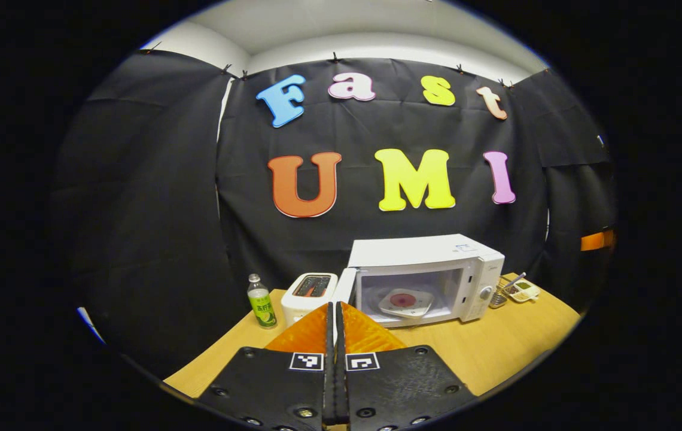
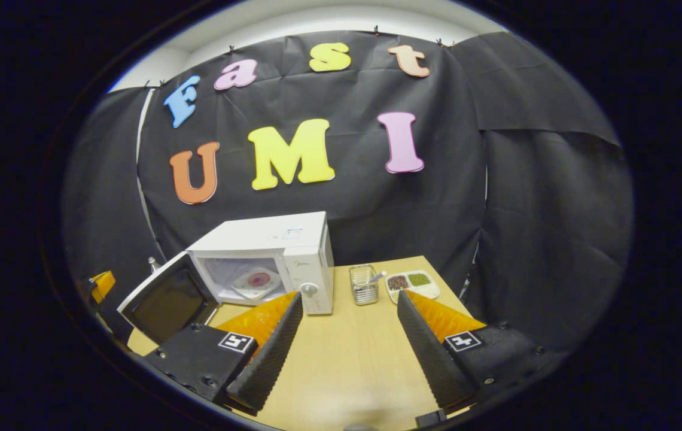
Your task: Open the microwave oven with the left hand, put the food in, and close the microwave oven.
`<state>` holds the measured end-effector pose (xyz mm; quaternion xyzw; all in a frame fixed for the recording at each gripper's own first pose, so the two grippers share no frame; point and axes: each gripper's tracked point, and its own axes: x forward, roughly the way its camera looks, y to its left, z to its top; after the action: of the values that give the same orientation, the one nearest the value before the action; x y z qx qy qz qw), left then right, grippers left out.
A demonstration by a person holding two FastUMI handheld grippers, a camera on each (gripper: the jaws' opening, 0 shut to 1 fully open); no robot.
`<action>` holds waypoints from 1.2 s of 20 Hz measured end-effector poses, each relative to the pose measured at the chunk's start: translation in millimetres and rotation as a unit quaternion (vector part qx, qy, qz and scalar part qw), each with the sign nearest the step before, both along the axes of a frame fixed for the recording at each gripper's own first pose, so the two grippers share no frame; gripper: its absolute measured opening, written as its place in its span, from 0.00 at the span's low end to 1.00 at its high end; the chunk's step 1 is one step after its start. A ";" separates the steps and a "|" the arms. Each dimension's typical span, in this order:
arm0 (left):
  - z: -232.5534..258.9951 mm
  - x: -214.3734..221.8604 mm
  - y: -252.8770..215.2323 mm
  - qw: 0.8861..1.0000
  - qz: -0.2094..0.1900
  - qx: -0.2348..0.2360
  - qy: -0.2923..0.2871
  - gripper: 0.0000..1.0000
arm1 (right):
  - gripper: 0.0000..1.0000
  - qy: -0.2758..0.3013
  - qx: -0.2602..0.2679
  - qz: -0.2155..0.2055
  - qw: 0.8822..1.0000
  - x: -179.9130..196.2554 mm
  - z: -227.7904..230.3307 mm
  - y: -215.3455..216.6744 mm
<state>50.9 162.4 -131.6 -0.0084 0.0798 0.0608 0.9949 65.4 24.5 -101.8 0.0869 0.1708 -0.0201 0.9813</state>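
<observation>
Lettering on the microwave [image 2: 269, 254] is too small to read. Left of the microwave's cavity its door [image 2: 167, 302] hangs swung wide, and a plate of food [image 2: 255, 281] sits inside. Right of it stand a wire basket [image 2: 364, 284] and a divided dish [image 2: 413, 282]; bare worktop [image 2: 347, 353] lies in front. The left gripper [image 1: 336, 326] has its jaws pressed together on nothing; the right gripper [image 2: 347, 323] has its jaws spread wide, level above the worktop.

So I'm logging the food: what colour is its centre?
Pinkish red, on a white plate; left gripper view shows it best.
</observation>
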 end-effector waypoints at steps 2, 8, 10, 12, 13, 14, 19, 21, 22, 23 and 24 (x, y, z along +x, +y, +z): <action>-14.0 -3.7 25.4 1.000 0.018 -0.009 0.010 0.00 | 1.00 0.005 0.005 -0.005 1.000 -6.7 0.0 -2.1; -71.4 -11.4 75.0 0.998 0.044 0.005 0.052 0.00 | 1.00 0.022 0.003 -0.030 0.999 -31.2 -2.1 -11.1; -89.8 -13.6 76.1 0.997 0.040 0.000 0.065 0.00 | 1.00 0.018 -0.005 -0.037 0.999 -38.7 2.9 -12.9; -104.2 -14.6 70.4 0.997 0.027 -0.013 0.074 0.00 | 0.92 0.016 -0.007 -0.044 0.999 -45.9 8.5 -12.4; -110.3 -15.7 67.3 0.996 0.025 -0.015 0.081 0.00 | 0.92 0.016 -0.005 -0.047 0.999 -49.3 9.7 -11.9; -110.5 -17.4 67.4 0.997 0.023 -0.010 0.078 0.00 | 0.92 0.014 -0.004 -0.049 0.999 -51.9 12.6 -10.5; -122.2 -21.7 34.9 0.996 -0.024 -0.012 0.089 0.00 | 1.00 0.006 -0.008 -0.050 0.999 -64.3 21.6 -3.3; -124.5 -22.9 16.7 0.995 -0.042 -0.011 0.092 0.00 | 1.00 0.008 -0.009 -0.052 0.999 -69.2 23.1 -3.2; -123.6 -22.7 6.6 0.995 -0.051 -0.011 0.089 0.00 | 1.00 0.006 -0.009 -0.053 0.999 -71.3 25.7 -3.1; -123.6 -23.0 -2.6 0.994 -0.060 -0.013 0.087 0.00 | 1.00 0.005 -0.012 -0.055 0.998 -73.0 27.3 -4.6; -123.1 -22.5 -13.7 0.994 -0.070 -0.015 0.085 0.00 | 1.00 0.003 -0.013 -0.055 0.998 -75.6 29.1 -5.8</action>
<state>28.4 148.7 -254.7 -0.0129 0.1649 -0.0101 0.9862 -10.2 18.7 -72.8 0.0838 0.1688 -0.0770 0.9791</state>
